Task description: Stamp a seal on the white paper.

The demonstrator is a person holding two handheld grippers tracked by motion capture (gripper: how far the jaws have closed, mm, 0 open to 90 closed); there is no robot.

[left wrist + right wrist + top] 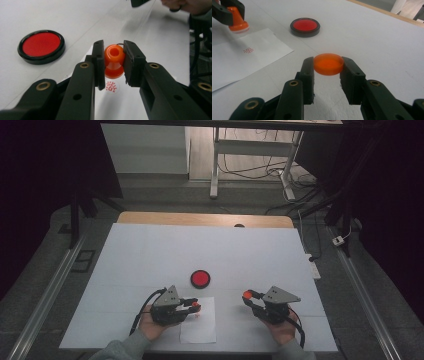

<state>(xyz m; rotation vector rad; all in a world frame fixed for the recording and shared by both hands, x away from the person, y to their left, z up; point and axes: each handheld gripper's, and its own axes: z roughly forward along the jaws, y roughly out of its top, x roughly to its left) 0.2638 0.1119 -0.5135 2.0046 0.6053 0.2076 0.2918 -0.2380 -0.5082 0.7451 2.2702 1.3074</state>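
My left gripper (114, 65) is shut on an orange stamp (114, 56), gripping its knobbed handle from both sides. The stamp hangs just above a white sheet of paper (199, 326) that bears a red stamped mark (111, 86). From the right gripper view, the stamp (236, 21) is at the far left, over the paper (242, 65) and beyond the mark (248, 50). My right gripper (328, 71) is shut on a round orange cap (328, 63), held a little above the table. A red ink pad (200, 278) in a black case lies open between and beyond both grippers.
A white sheet covers the table (150, 255), with a wooden edge (205, 219) at the far side. Beyond it are a desk frame (215, 165) and cables on the floor. A metal rail (45, 295) runs along the left.
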